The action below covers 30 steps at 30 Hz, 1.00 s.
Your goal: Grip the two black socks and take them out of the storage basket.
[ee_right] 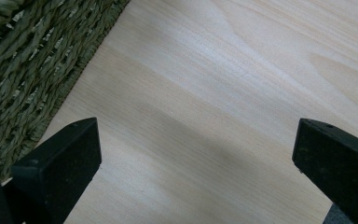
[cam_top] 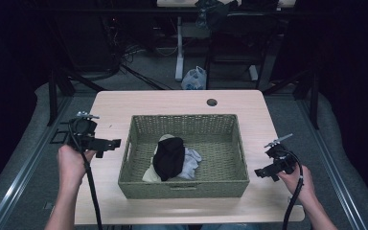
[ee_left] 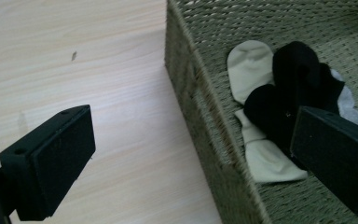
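Observation:
A green woven basket [cam_top: 134, 165] sits in the middle of the light wooden table [cam_top: 172, 100]. Inside it lie a black sock [cam_top: 168, 158], a cream sock [cam_top: 149, 175] and a pale grey-white sock [cam_top: 191, 160], heaped together. My left gripper [cam_top: 106, 147] hovers just left of the basket's left wall, open and empty. In the left gripper view its jaws straddle the basket wall [ee_left: 200, 116], with the black sock [ee_left: 289, 88] and cream sock [ee_left: 249, 65] beyond. My right gripper [cam_top: 263, 173] is to the right of the basket, open, over bare table [ee_right: 223, 93].
The table has a round cable hole [cam_top: 212, 102] near its far edge. Beyond the table stand desk legs [cam_top: 178, 52], a plastic bag [cam_top: 194, 78] and dark frame bars [cam_top: 57, 86] on the floor. The basket's outer weave [ee_right: 23, 70] edges the right gripper view.

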### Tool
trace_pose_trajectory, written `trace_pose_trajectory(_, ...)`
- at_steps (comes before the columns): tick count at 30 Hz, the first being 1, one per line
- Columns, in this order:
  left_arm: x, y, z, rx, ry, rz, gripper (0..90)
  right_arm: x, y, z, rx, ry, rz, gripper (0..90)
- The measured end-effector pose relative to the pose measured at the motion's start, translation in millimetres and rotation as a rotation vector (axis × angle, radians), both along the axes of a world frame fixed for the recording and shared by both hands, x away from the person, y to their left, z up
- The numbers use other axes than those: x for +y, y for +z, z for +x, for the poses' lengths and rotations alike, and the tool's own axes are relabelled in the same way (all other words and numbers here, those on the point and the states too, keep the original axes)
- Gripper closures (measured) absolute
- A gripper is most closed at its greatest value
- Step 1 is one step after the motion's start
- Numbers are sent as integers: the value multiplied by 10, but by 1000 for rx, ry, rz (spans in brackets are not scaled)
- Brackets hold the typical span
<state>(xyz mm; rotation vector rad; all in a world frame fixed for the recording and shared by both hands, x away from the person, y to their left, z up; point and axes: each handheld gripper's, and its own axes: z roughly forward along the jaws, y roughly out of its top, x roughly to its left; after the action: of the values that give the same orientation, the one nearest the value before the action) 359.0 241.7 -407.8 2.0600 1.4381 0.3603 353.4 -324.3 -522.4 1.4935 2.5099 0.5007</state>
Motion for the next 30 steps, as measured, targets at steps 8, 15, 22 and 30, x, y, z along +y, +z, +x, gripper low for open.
trace_pose_trajectory(8, -210, 99, 168, 5, -42, 8, 0, 8, -10, 1, -4, -3, 10, 6)
trace_pose_trajectory(15, -389, 118, 313, 29, -80, 26, 0, 8, -9, 2, -4, -4, 12, 6)
trace_pose_trajectory(22, -564, 82, 460, 62, -116, 38, 0, 2, -11, 6, -2, -5, 13, 6)
trace_pose_trajectory(30, -782, -38, 593, 112, -160, 50, 1, 6, -7, 2, -5, -4, 12, 6)
